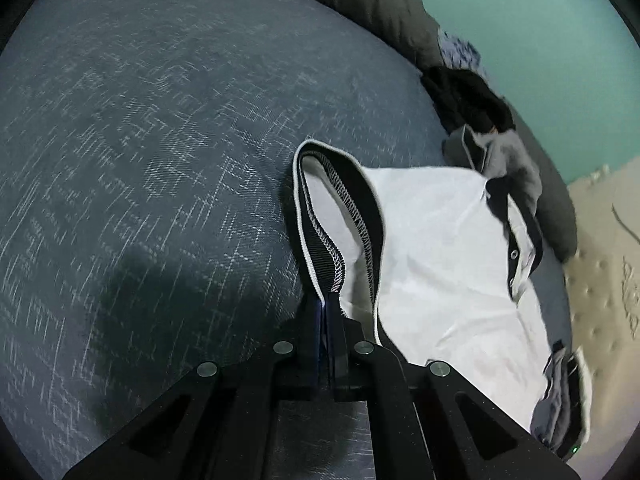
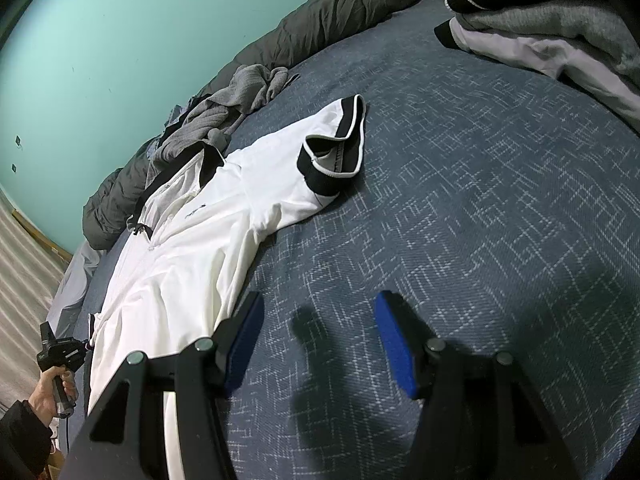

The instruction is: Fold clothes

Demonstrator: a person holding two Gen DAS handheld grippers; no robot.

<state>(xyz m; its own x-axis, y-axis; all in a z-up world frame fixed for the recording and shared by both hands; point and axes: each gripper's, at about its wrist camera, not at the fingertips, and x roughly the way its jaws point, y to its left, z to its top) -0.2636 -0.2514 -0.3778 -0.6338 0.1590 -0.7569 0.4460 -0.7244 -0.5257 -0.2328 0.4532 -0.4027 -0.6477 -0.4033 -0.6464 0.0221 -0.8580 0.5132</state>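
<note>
On the blue bed [image 2: 460,200], the left tool [image 1: 326,312] clamps the white shirt's [image 1: 440,248] sleeve cuff [image 1: 320,232]; the right tool [image 2: 320,336] gapes beside it.

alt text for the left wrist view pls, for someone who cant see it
The left tongs are shut on the black, white-edged sleeve cuff of a white polo shirt lying on a dark blue patterned bedspread. More crumpled clothes sit beyond it, against a teal wall.

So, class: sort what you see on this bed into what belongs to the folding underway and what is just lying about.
In the job:
white polo shirt
its black-trimmed sleeve cuff
left gripper
right gripper

Lying about:
crumpled grey garment
folded stack
dark duvet
</note>
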